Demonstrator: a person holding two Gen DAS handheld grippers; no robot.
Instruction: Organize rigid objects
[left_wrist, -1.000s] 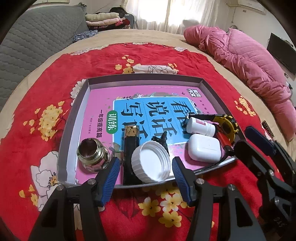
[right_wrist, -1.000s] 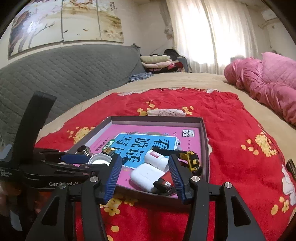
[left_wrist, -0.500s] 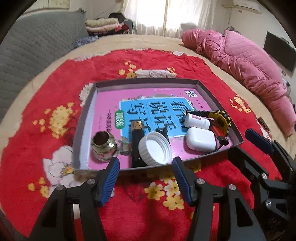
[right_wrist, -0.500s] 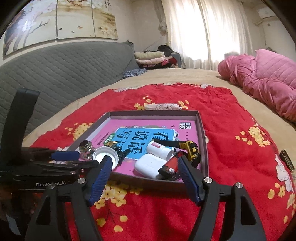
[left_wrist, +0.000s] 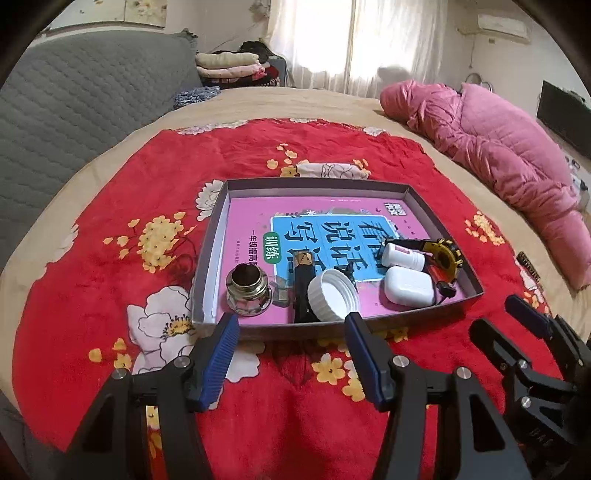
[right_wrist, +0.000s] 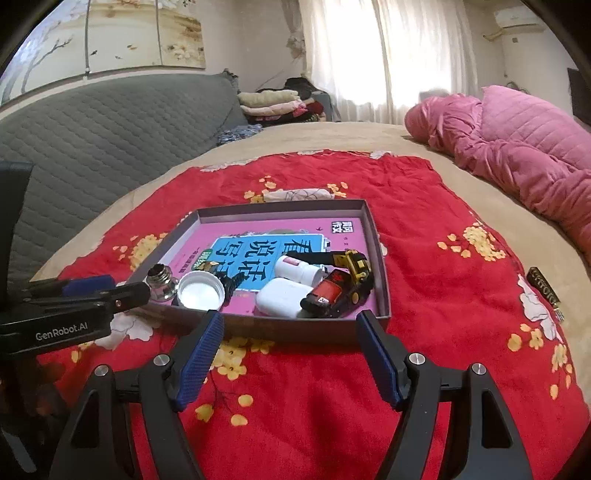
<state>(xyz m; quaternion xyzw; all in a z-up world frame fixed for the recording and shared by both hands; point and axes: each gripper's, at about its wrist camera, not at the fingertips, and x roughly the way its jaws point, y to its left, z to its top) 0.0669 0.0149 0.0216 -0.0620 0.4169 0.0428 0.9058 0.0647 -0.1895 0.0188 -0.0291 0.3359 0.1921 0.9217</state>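
A shallow grey tray (left_wrist: 218, 229) (right_wrist: 375, 236) lies on the red blanket with a pink and blue book in it. On the book sit a metal jar (left_wrist: 247, 290) (right_wrist: 160, 282), a white lid (left_wrist: 332, 295) (right_wrist: 201, 291), a black stick (left_wrist: 304, 273), a white earbud case (left_wrist: 408, 286) (right_wrist: 280, 297), a white bottle (left_wrist: 400, 254) (right_wrist: 297, 269), a red lighter (right_wrist: 327, 293) and a yellow toy truck (left_wrist: 443, 253) (right_wrist: 354, 264). My left gripper (left_wrist: 291, 354) is open and empty in front of the tray. My right gripper (right_wrist: 290, 350) is open and empty, also short of the tray.
A red flowered blanket (left_wrist: 110, 277) covers a tan bed. A pink quilt (left_wrist: 517, 147) lies at the right. A grey padded headboard (right_wrist: 92, 122) stands at the left. Folded clothes (left_wrist: 232, 64) are stacked at the back. A small dark tag (right_wrist: 543, 290) lies on the blanket's right.
Both grippers have drawn back from the tray and risen; the tray looks smaller and farther. The right gripper has opened wider. The objects in the tray have not moved.
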